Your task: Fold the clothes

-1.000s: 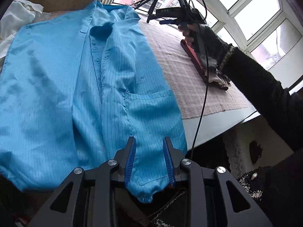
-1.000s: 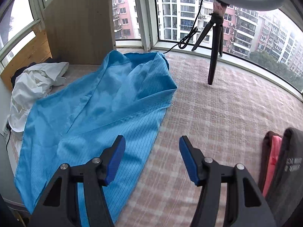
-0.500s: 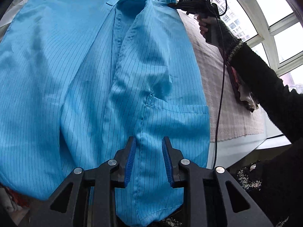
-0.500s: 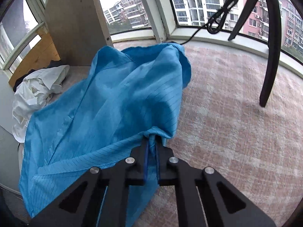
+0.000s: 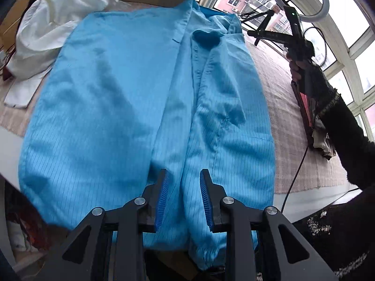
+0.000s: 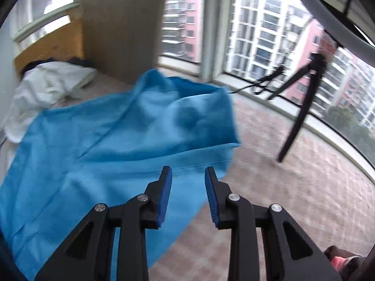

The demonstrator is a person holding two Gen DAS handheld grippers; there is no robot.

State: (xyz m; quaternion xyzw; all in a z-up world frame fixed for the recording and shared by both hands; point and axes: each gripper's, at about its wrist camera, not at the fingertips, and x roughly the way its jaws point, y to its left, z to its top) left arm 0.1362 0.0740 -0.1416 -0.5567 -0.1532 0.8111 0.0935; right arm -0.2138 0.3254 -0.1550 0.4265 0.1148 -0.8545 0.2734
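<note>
Pinstriped blue button-front work coat (image 5: 140,107) being spread flat on the bench covered in checked pink cloth (image 5: 288,126).

The left gripper (image 5: 183,199) is being held over the coat's hem, fingers parted and gripping nothing. The right gripper (image 6: 188,194) is being held above the coat's collar-end edge, fingers likewise parted. A crumpled white garment (image 5: 51,28) is lying at 10 o'clock.
</note>
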